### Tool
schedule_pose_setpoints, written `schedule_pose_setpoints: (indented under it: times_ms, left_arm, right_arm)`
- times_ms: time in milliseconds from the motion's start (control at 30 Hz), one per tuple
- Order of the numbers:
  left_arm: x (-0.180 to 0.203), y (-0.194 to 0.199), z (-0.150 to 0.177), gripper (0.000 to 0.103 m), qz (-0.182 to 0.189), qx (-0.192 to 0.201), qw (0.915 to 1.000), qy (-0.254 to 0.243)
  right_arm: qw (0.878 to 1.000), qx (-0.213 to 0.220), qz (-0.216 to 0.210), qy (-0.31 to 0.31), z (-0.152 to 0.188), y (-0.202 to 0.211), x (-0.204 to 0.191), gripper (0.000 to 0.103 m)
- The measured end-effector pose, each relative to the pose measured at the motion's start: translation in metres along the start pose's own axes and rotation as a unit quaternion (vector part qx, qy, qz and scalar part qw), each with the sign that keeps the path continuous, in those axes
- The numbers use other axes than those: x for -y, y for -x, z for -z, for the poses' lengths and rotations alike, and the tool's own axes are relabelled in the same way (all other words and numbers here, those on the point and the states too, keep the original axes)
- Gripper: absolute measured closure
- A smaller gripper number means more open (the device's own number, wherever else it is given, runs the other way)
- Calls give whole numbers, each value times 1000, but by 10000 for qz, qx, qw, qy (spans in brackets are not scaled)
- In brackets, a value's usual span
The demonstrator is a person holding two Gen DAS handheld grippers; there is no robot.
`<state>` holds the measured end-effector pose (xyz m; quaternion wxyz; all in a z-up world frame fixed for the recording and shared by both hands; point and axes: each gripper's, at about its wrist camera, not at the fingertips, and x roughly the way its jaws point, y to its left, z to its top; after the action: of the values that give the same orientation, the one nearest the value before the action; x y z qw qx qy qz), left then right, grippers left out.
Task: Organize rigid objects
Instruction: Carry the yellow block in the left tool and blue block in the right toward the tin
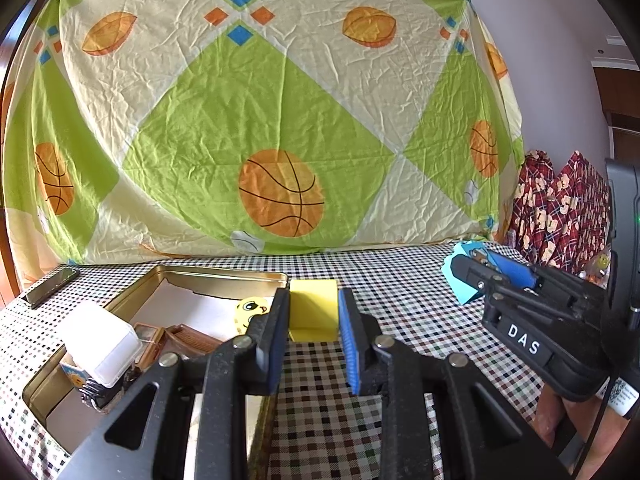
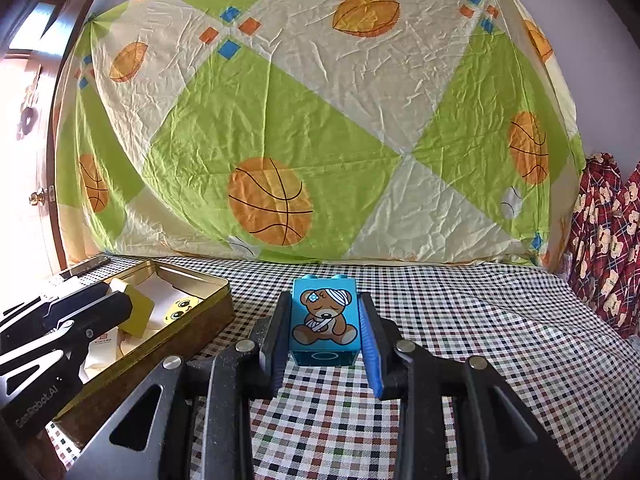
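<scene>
Between our left fingers [image 1: 276, 320] sits a yellow block [image 1: 313, 312], the jaws drawn in as far as they go and pressing its two sides, so we hold it off the checked tablecloth [image 1: 400, 320]. Just to the left of those fingers lies the open gold tin [image 1: 224, 276], and the block hangs at about its near right corner, not yet over the inside as far as we can judge.

Our right gripper [image 2: 323, 320] is nearly closed as well, its pads against the flanks of a blue bear block [image 2: 323, 316], studs pointing away from us and the bandaged bear facing up. That block sits squarely between the right fingers, above the cloth and well to the right of the tin [image 2: 192, 312].

Inside the tin, left of the left fingers, we already see a white translucent box [image 1: 100, 344], a brown comb [image 1: 192, 342], a small box with an orange face [image 1: 74, 376] and a yellow chick piece [image 1: 250, 312] on the pale lining. So we judge the sorting well under way: several pieces are stowed, two more are in our grip and still need to go in. Beyond the right fingers the cloth shows nothing loose, though the far right edge by the red patterned fabric [image 2: 608, 240] is too cluttered for us to tell. A dark phone [image 1: 50, 286] lies far left of the tin, apart from the job.
</scene>
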<state>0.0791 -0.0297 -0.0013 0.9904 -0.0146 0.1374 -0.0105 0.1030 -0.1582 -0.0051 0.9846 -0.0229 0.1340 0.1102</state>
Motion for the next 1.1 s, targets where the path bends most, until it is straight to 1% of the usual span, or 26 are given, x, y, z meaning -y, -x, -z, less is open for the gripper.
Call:
schedule_pose_setpoints:
  times_ms: [1100]
  left_arm:
    - [-23, 23, 5, 80, -17, 171, 9995, 248]
  right_arm:
    - [9987, 94, -480, 136, 5, 18, -36, 69]
